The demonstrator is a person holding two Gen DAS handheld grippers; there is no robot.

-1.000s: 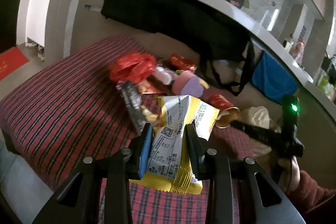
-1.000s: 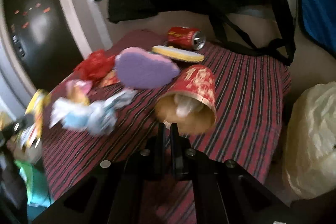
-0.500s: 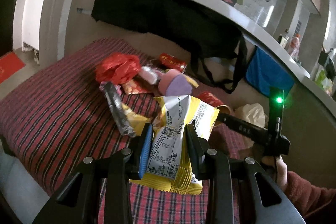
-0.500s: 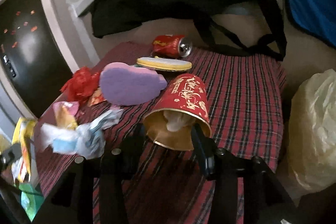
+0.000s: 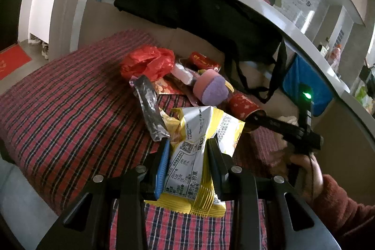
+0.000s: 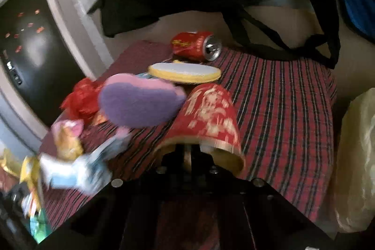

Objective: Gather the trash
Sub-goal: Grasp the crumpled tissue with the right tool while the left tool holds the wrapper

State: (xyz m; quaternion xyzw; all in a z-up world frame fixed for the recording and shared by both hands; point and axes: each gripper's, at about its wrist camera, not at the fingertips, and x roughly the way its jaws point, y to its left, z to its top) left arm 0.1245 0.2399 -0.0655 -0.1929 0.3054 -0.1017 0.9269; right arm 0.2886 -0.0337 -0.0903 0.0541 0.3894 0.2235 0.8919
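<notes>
My left gripper (image 5: 188,144) is shut on a yellow and white snack bag (image 5: 196,156), held above the red plaid bed cover (image 5: 70,114). My right gripper (image 6: 187,156) reaches into the mouth of a red paper cup (image 6: 211,114) lying on its side; its fingertips are hidden inside the cup, close together. In the left wrist view the right gripper (image 5: 255,120) touches that cup (image 5: 243,106). A purple sponge (image 6: 138,104), a red can (image 6: 194,46), a red plastic bag (image 5: 147,62) and a silver wrapper (image 5: 150,109) lie on the cover.
A black bag (image 5: 199,8) hangs from the ledge behind the bed. A pale plastic bag (image 6: 356,156) stands at the right of the bed. A yellow-rimmed disc (image 6: 185,72) and crumpled wrappers (image 6: 70,165) lie among the litter. A blue bag (image 5: 302,83) hangs at the right.
My right gripper opened, then pushed forward into the red cup's mouth with its fingers closer together. My left gripper kept hold of the snack bag and shifted slightly.
</notes>
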